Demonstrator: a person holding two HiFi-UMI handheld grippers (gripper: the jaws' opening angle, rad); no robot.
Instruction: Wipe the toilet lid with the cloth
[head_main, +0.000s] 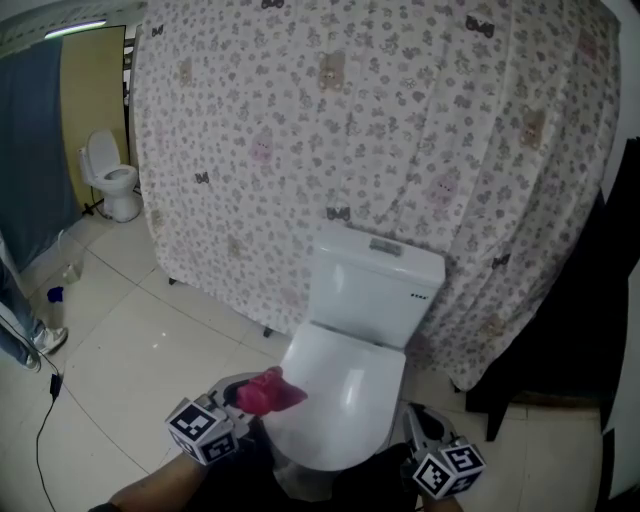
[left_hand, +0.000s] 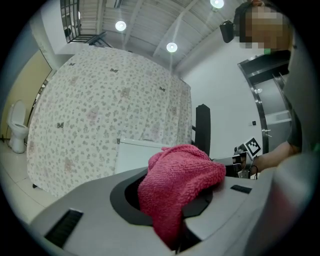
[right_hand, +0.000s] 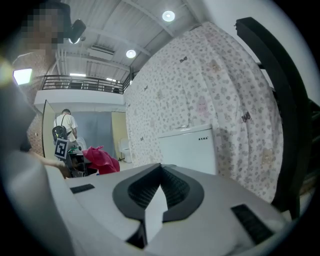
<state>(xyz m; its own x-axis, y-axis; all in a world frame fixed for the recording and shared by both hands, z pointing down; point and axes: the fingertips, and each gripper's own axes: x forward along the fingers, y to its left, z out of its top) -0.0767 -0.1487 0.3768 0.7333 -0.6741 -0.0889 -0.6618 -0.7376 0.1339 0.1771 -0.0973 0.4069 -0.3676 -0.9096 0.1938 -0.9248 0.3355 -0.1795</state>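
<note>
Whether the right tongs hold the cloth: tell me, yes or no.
No: the cloth is pinched in the left tongs; the right tongs hold nothing.

The cloth (left_hand: 172, 172) covers the left gripper (left_hand: 176, 200) at its tips (lower end unseen).

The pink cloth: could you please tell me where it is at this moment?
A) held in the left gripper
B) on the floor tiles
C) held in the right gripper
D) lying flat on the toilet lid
A: the left gripper view shows the pink cloth bunched up and clamped between the jaws of the left gripper.
</note>
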